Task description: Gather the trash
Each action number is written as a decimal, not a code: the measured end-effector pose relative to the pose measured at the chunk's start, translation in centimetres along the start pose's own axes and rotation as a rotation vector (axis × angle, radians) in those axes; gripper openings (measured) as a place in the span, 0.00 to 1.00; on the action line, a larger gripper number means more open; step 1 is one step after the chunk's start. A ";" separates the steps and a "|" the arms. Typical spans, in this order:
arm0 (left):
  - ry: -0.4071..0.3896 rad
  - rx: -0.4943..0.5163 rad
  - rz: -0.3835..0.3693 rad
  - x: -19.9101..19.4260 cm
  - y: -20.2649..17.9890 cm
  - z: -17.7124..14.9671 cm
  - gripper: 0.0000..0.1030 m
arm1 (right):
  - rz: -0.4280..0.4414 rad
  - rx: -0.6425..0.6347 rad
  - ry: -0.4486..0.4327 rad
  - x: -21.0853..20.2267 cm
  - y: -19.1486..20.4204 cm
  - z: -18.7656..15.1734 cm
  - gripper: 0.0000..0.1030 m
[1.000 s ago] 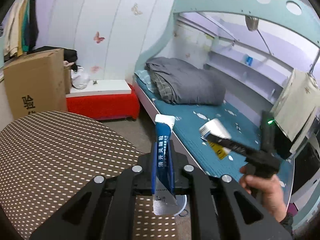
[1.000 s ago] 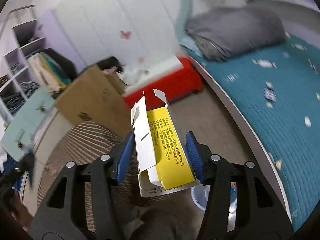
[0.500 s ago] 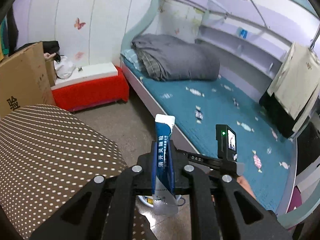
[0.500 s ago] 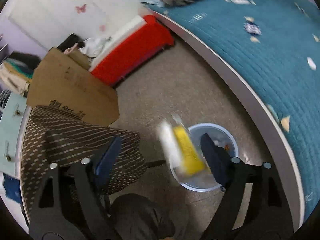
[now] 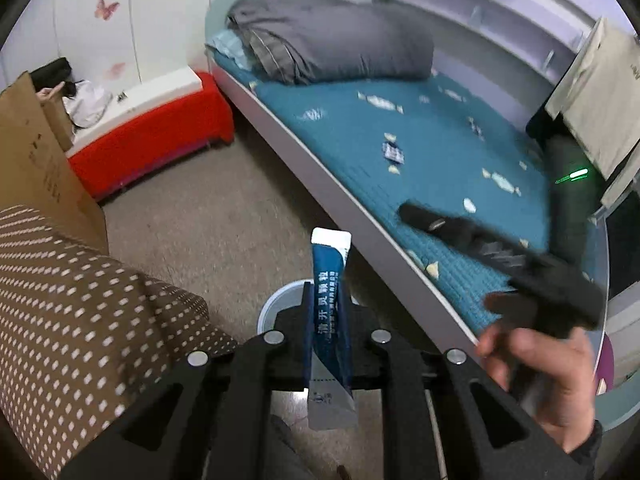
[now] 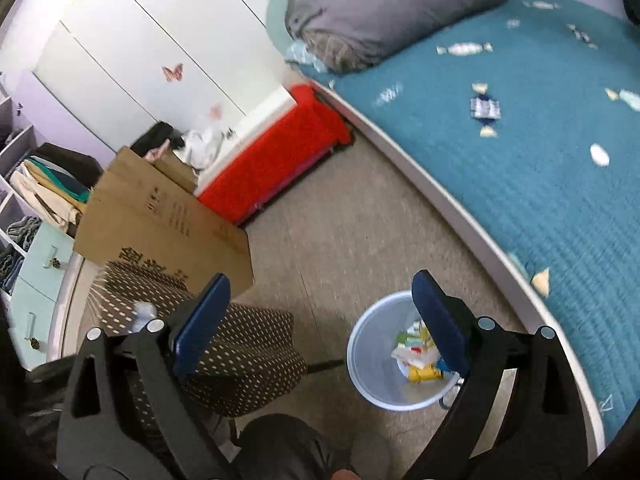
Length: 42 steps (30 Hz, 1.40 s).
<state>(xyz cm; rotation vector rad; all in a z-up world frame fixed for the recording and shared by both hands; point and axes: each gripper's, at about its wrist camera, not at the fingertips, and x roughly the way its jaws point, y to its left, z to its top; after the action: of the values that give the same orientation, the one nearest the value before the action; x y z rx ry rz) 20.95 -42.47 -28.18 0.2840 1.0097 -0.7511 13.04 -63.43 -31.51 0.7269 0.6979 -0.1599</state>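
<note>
Fingers of the left gripper [image 5: 326, 304] pinch a sachet [image 5: 329, 280]; the right gripper [image 6: 320, 320] gapes empty above the bin [image 6: 372, 384], bed [image 6: 540, 140] at right.

It was a home bedroom: a bed [image 5: 440, 152] with teal quilted cover and folded grey duvet [image 5: 336, 36], butterfly stickers [image 6: 173, 73] on the wall, open shelves of folded clothes [image 6: 48, 184].

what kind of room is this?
Most likely a small bedroom, perhaps a child's. A bed with a teal quilted cover and folded grey duvet, butterfly stickers on the wall, open shelves of folded clothes, and a small waste bin on the floor.
</note>
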 end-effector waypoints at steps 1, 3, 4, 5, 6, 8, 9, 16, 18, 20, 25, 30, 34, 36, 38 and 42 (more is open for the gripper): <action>0.022 0.006 0.004 0.9 -0.1 0.4 0.19 | 0.002 -0.004 -0.010 -0.3 0.2 0.3 0.88; 0.052 0.000 0.008 1.9 0.0 0.9 0.60 | 0.008 -0.013 -0.029 -1.1 0.6 0.9 0.89; 0.057 -0.015 0.028 2.2 0.3 1.1 0.86 | 0.010 -0.018 -0.034 -1.4 0.8 1.1 0.89; 0.037 -0.033 0.053 2.1 0.6 1.2 0.89 | 0.012 -0.022 -0.040 -1.7 0.9 1.1 0.89; 0.025 -0.042 0.063 1.8 1.0 1.3 0.89 | 0.013 -0.026 -0.045 -2.0 1.2 1.2 0.89; 0.026 -0.064 0.061 1.3 1.8 1.4 0.89 | 0.012 -0.032 -0.051 -2.4 1.6 1.0 0.90; 0.021 -0.075 0.057 1.1 1.9 1.3 0.89 | 0.011 -0.036 -0.054 -2.5 1.8 0.9 0.91; -0.086 -0.101 0.062 -3.9 3.1 0.8 0.90 | -0.005 -0.073 -0.065 -3.6 4.4 0.4 0.94; -0.116 -0.100 0.069 -5.3 3.1 0.6 0.91 | -0.010 -0.088 -0.070 -4.0 5.5 0.2 0.94; -0.154 -0.102 0.080 -7.3 3.3 0.1 0.91 | -0.006 -0.108 -0.080 -4.8 6.9 0.0 0.94; -0.236 -0.108 0.138 -11.6 3.9 -1.0 0.92 | 0.001 -0.161 -0.102 -7.1 10.7 -0.5 0.94; -0.326 -0.131 0.170 -16.4 5.0 -2.4 0.93 | 0.013 -0.221 -0.122 -9.3 14.4 -1.2 0.94; -0.422 -0.152 0.218 -20.7 6.3 -4.2 0.95 | 0.030 -0.274 -0.153 -11.6 18.3 -2.3 0.94; -0.467 -0.164 0.242 -22.4 6.9 -5.0 0.95 | 0.031 -0.289 -0.164 -12.4 19.9 -2.8 0.94; -0.493 -0.179 0.306 -24.0 7.7 -6.0 0.95 | 0.024 -0.303 -0.170 -13.1 21.8 -3.3 0.94; -0.533 -0.210 0.423 -26.7 9.2 -7.7 0.95 | 0.027 -0.355 -0.190 -14.6 25.7 -4.7 0.94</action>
<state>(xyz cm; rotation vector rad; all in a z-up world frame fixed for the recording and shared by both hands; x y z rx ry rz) 13.82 -20.07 -10.72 0.0972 0.4894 -0.3018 8.75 -42.62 -10.47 0.3746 0.5164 -0.0752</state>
